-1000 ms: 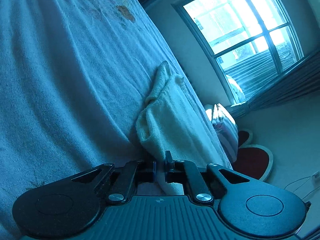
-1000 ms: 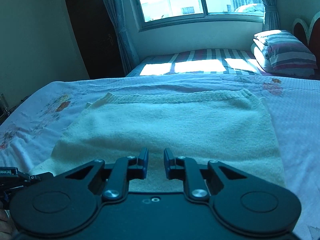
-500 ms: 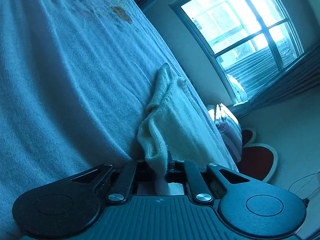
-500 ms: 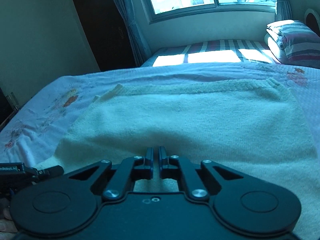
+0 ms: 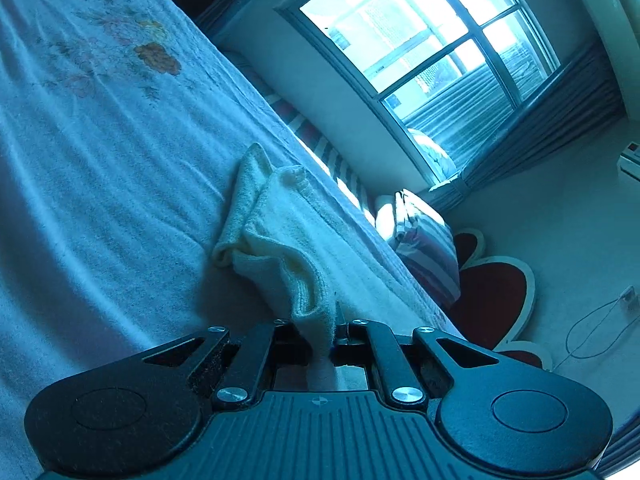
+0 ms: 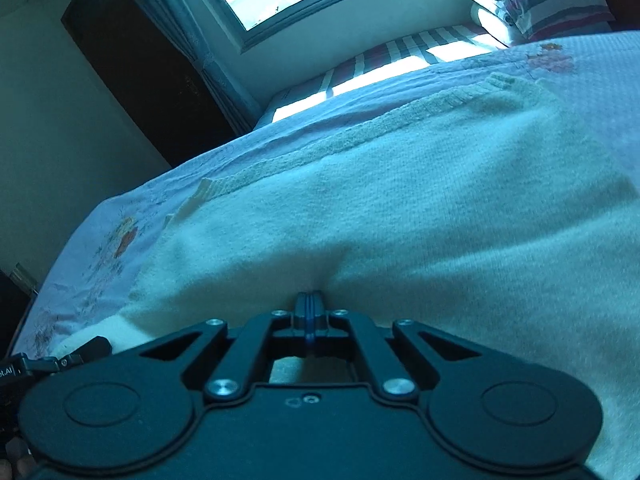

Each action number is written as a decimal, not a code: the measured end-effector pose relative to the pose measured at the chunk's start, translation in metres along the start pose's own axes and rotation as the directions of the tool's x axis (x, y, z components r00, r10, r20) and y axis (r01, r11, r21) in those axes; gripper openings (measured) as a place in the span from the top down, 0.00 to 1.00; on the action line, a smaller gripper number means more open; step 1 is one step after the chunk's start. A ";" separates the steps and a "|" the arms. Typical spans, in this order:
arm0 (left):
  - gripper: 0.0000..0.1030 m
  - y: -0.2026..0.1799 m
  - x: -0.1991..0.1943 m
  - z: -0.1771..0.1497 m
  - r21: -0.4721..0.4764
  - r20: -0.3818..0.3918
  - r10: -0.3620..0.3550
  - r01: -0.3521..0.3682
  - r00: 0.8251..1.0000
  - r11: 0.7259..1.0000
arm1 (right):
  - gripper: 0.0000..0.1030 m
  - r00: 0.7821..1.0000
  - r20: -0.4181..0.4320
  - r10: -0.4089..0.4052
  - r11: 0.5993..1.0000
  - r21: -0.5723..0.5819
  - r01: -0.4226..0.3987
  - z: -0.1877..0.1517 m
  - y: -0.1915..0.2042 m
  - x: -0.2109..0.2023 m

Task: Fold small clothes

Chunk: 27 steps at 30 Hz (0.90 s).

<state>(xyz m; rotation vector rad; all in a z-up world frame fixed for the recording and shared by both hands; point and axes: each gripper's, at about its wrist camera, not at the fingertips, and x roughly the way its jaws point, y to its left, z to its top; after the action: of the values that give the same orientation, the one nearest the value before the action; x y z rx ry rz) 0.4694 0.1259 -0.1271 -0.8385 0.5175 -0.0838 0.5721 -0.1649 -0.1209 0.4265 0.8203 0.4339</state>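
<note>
A cream knitted garment (image 6: 400, 208) lies spread flat on the pale bedspread (image 6: 120, 208), its ribbed hem along the far side. My right gripper (image 6: 307, 304) is shut at the garment's near edge, and the knit puckers into a small dimple at its tips. In the left wrist view the same garment (image 5: 280, 232) shows edge-on, one corner pulled up in a hanging fold. My left gripper (image 5: 320, 332) is shut on that raised corner, which runs down between its fingers. The left gripper (image 6: 60, 360) also shows at the right wrist view's lower left.
The bedspread (image 5: 100, 140) has embroidered flowers (image 5: 156, 56) near its edges. A striped pillow (image 6: 540, 0) and a striped sheet (image 6: 400, 56) lie beyond, below a bright window (image 5: 420, 40). A dark doorway (image 6: 132, 64) stands at the left, a red headboard (image 5: 492, 300) at the right.
The right gripper's jaws closed on the garment's near edge and it sank and rolled. The left gripper rose, lifting the pinched corner into a taller fold.
</note>
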 end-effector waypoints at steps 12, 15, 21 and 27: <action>0.94 -0.191 0.076 -0.018 0.553 -0.335 -0.119 0.298 0.935 0.778 | 0.97 0.981 0.189 0.039 0.964 0.252 -0.087 -0.013 -0.060 -0.055; 0.94 -0.218 0.110 -0.057 0.598 -0.482 -0.057 0.376 0.874 0.708 | 0.98 0.980 0.198 0.002 0.950 0.307 -0.064 -0.021 -0.093 -0.084; 0.87 -0.211 0.110 -0.106 0.627 -0.554 0.007 0.412 0.832 0.661 | 0.66 0.950 0.297 -0.093 0.843 0.531 -0.084 -0.033 -0.161 -0.153; 0.25 -0.202 0.058 -0.088 0.612 -0.518 -0.108 0.455 0.849 0.647 | 0.55 0.932 0.362 -0.023 0.840 0.513 -0.178 -0.037 -0.170 -0.185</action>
<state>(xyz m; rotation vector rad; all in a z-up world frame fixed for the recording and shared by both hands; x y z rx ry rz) 0.5046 -0.0856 -0.0519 -0.0891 0.7016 -0.7589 0.4657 -0.3956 -0.1203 1.0411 0.5584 0.1801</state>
